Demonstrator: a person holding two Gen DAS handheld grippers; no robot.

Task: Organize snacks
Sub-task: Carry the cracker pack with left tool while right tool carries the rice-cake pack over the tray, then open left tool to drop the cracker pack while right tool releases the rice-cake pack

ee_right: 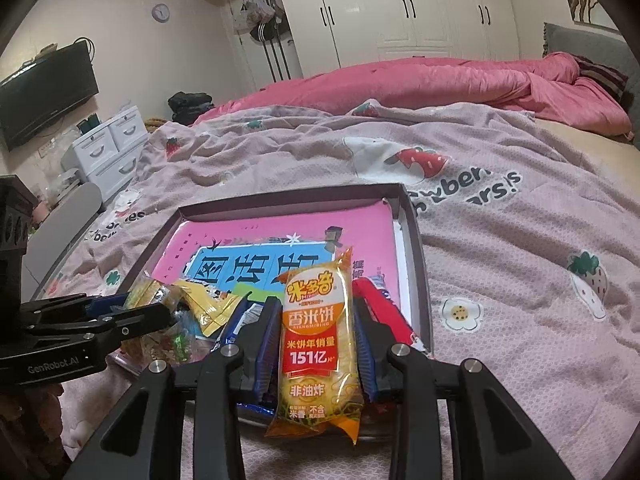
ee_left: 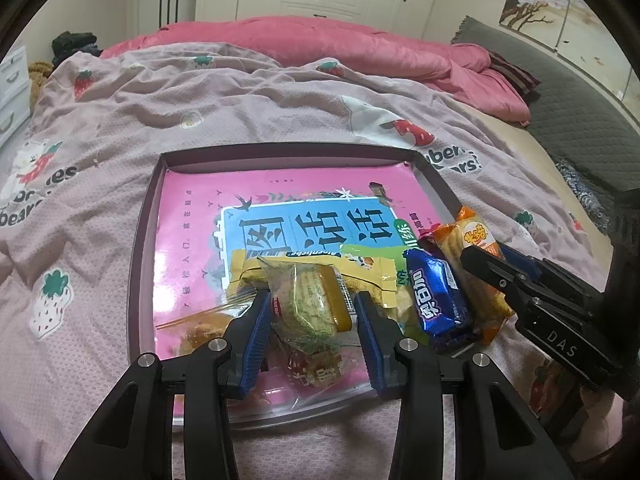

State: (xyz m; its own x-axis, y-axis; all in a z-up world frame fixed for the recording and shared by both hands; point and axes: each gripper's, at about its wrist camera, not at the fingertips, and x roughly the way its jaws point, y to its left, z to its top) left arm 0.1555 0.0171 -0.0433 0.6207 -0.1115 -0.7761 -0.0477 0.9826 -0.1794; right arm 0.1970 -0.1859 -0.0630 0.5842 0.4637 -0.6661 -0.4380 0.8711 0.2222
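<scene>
Where the left wrist view looks down, the left tool (ee_left: 312, 312) is clamped on a crinkly clear-wrapped green cake (ee_left: 310, 304) over the shallow dark-rimmed tray (ee_left: 138, 248), beside a glossy blue cookie pack (ee_left: 438, 300). From the right wrist, the right tool (ee_right: 316, 344) grips a slick orange rice-cracker packet (ee_right: 316, 344) at the tray's near edge on the rumpled strawberry-print bed cover (ee_right: 520, 240).
</scene>
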